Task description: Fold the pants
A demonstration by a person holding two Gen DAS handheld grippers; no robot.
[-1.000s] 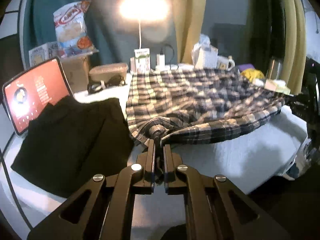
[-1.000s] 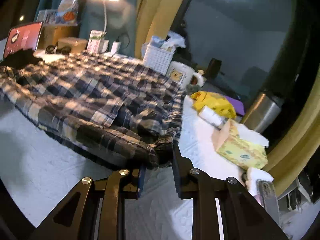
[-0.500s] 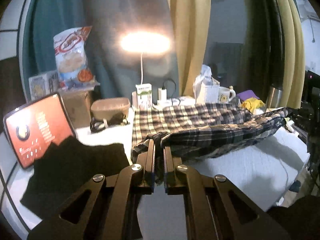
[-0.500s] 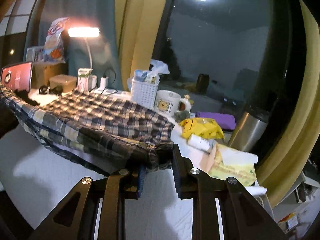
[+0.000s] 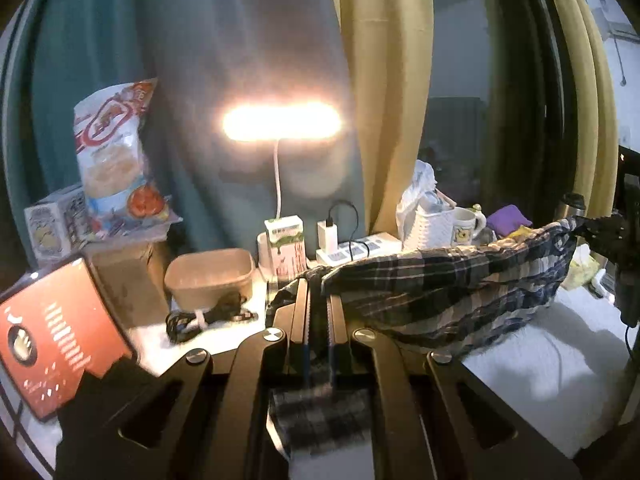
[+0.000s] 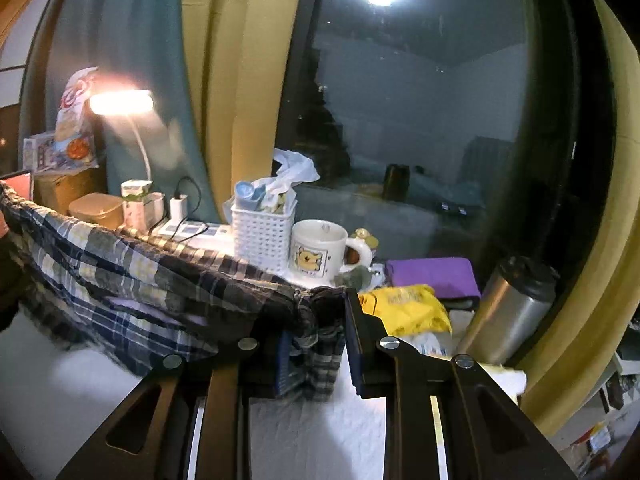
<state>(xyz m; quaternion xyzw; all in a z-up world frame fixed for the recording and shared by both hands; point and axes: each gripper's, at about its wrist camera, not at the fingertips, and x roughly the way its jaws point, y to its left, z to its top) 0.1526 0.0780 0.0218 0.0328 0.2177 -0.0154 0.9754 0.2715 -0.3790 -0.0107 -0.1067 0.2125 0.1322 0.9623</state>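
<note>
Left claw [image 5: 318, 308]: clamped tight on pants [image 5: 460, 284] edge.
Right claw [image 6: 316, 336]: gripping bunched corner.
Cloth: soft, light, sags between claws; best held at corners.

My white table [image 6: 312, 432] runs beyond the claw; ahead sit 1 mug [image 6: 320, 252], 1 basket [image 6: 262, 236], 1 steel flask [image 6: 508, 312].
</note>
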